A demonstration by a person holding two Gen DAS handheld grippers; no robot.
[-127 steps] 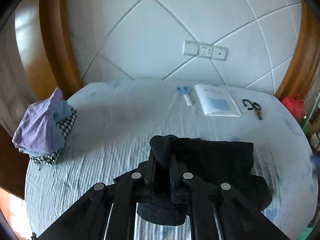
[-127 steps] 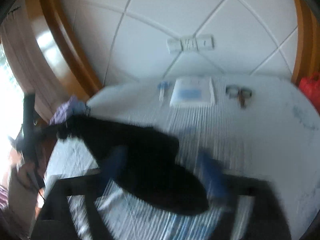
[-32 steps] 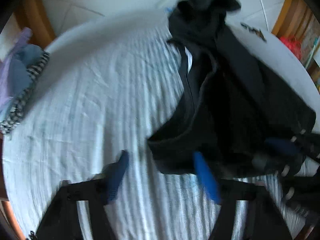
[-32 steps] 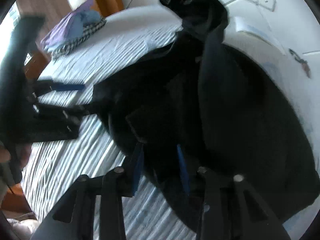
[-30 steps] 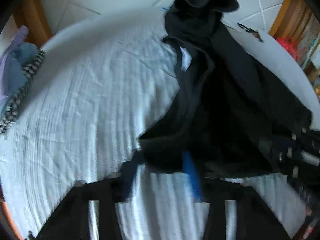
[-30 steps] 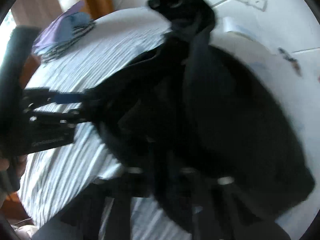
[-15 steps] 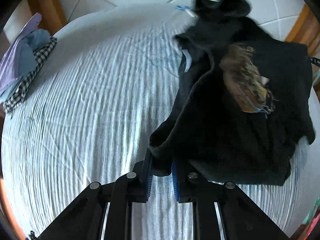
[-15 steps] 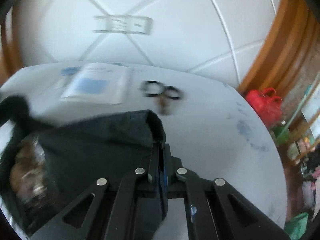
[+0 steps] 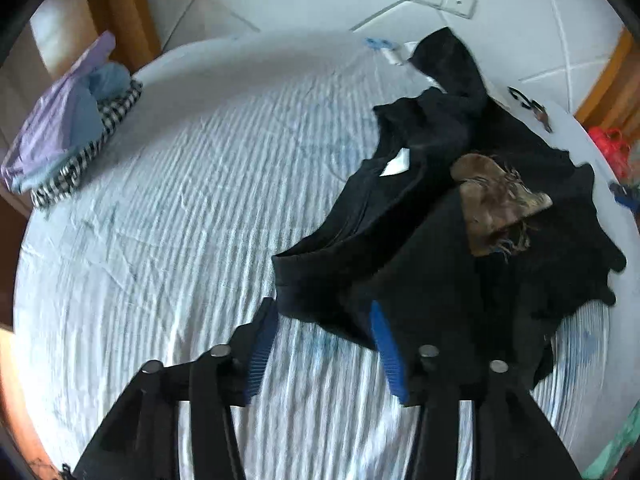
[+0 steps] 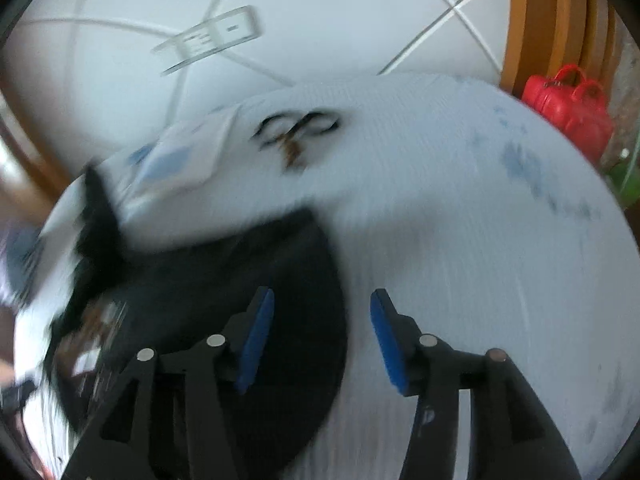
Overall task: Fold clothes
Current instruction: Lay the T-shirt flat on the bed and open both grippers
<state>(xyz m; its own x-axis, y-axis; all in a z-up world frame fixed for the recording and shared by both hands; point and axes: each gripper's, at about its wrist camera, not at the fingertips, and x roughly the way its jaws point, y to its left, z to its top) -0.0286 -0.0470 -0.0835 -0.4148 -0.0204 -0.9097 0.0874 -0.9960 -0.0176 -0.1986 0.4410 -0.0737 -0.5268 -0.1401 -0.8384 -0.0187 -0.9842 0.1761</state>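
Note:
A black garment (image 9: 460, 248) with a brown printed patch (image 9: 496, 208) lies spread on the pale striped sheet of the bed (image 9: 180, 216). In the left wrist view my left gripper (image 9: 324, 312) hangs just above the garment's near hem; its jaws are opening and the hem lies loose between the blue pads (image 9: 386, 344) without being pressed. In the blurred right wrist view the same garment (image 10: 224, 296) fills the lower left. My right gripper (image 10: 320, 304) is above its right edge, jaws opening, with the cloth's edge below the gap and not gripped.
A heap of lilac, blue and checked clothes (image 9: 68, 124) sits at the bed's far left edge. Scissors (image 10: 298, 130) and a white booklet (image 10: 180, 160) lie near the tiled wall. A red bag (image 10: 568, 108) stands beside the wooden frame at right.
Both grippers were shut on the black garment half a second ago; now both have let go and stand apart. The garment has settled flat, and the left gripper has risen a little.

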